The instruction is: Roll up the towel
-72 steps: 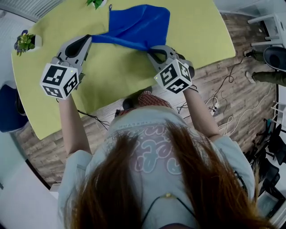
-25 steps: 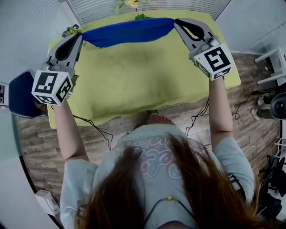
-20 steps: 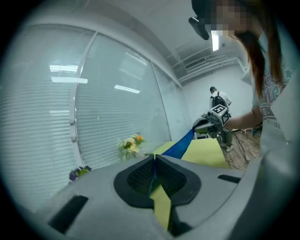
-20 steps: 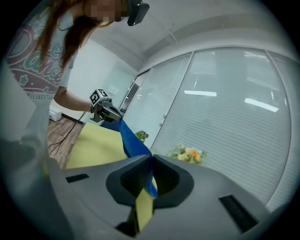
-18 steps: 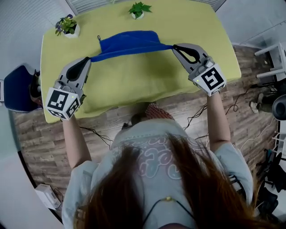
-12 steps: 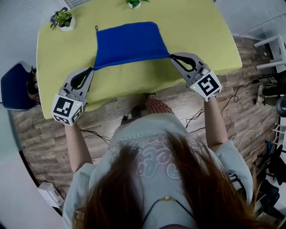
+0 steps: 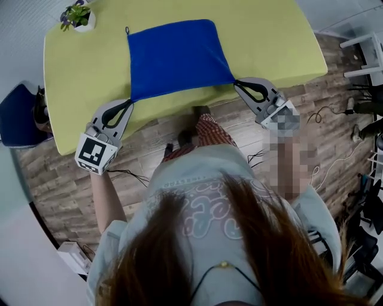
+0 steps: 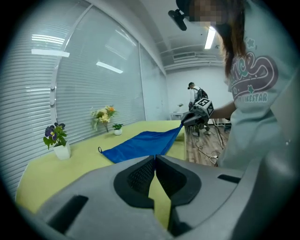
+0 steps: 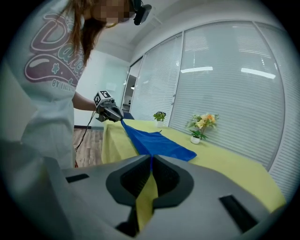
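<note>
Towel (image 7: 176, 57): blue, spread flat and unrolled on the yellow-green counter (image 7: 84, 89). Its far edge lies toward the counter's far side and its near edge runs along the near side. A small hanging loop shows at the far-left corner. The two near corners are drawn outward into points, one toward each claw.

Left claw (image 7: 128, 103): clenched on the towel's near-left corner. The left gripper view shows the two dark pads pressed together with a sliver of blue cloth caught at their tips. The claw sits at the near edge of the counter, with its marker cube out over the wooden floor (image 7: 137, 179).

Right claw (image 7: 237, 82): clenched on the towel's near-right corner. The right gripper view shows the pads together with blue cloth pinched between them. It also sits at the near edge, well apart from the left claw, with the towel's near edge stretched between the two.

Surroundings: a potted plant (image 7: 76, 16) in a white pot stands at the counter's far-left corner, clear of the towel. The gripper views show two more small pots along the far side, by the window blinds (image 8: 37, 84). A blue chair (image 7: 15, 116) stands off the counter's left end.
</note>
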The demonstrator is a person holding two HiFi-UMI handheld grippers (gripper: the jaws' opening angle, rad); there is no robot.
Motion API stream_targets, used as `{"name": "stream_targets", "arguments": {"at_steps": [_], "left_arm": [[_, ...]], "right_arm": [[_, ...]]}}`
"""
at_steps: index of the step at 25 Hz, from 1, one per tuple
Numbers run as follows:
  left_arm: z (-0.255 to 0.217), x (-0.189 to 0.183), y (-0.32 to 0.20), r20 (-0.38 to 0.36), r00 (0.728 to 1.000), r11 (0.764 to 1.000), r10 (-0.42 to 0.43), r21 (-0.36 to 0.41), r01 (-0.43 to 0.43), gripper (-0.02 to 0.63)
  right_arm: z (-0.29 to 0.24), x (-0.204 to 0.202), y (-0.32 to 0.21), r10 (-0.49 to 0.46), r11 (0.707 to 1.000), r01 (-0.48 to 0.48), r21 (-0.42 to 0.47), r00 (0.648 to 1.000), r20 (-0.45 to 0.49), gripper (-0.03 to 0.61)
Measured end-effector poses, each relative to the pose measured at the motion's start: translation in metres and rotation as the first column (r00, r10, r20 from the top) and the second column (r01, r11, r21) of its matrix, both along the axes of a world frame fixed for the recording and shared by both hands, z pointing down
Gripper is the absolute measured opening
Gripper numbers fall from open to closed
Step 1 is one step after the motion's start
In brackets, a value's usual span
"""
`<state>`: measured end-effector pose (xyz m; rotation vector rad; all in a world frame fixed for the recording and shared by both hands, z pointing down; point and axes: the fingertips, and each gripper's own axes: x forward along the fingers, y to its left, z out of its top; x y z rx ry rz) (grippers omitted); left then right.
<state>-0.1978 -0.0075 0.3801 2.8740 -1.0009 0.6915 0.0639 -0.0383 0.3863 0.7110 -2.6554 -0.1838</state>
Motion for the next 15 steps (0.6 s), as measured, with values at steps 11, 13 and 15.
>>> {"name": "stream_targets", "arguments": {"at_steps": [11, 13, 15], "left_arm": [[-0.019, -0.002, -0.025, 0.010, 1.000, 0.999, -0.011, 0.042, 0.010, 0.018], [-0.024, -0.004, -0.040, 0.022, 0.999, 0.998, -0.030, 0.055, 0.029, 0.018], [-0.027, -0.004, -0.056, 0.031, 0.998, 0.997, -0.049, 0.066, 0.047, 0.018]], "right_arm": [[-0.021, -0.003, -0.026, -0.038, 0.998, 0.036, 0.051, 0.999, 0.030, 0.020], [-0.026, -0.005, -0.039, -0.051, 0.997, 0.049, 0.056, 0.998, 0.035, 0.020], [-0.029, -0.006, -0.056, -0.061, 0.996, 0.059, 0.067, 0.998, 0.027, 0.020]]}}
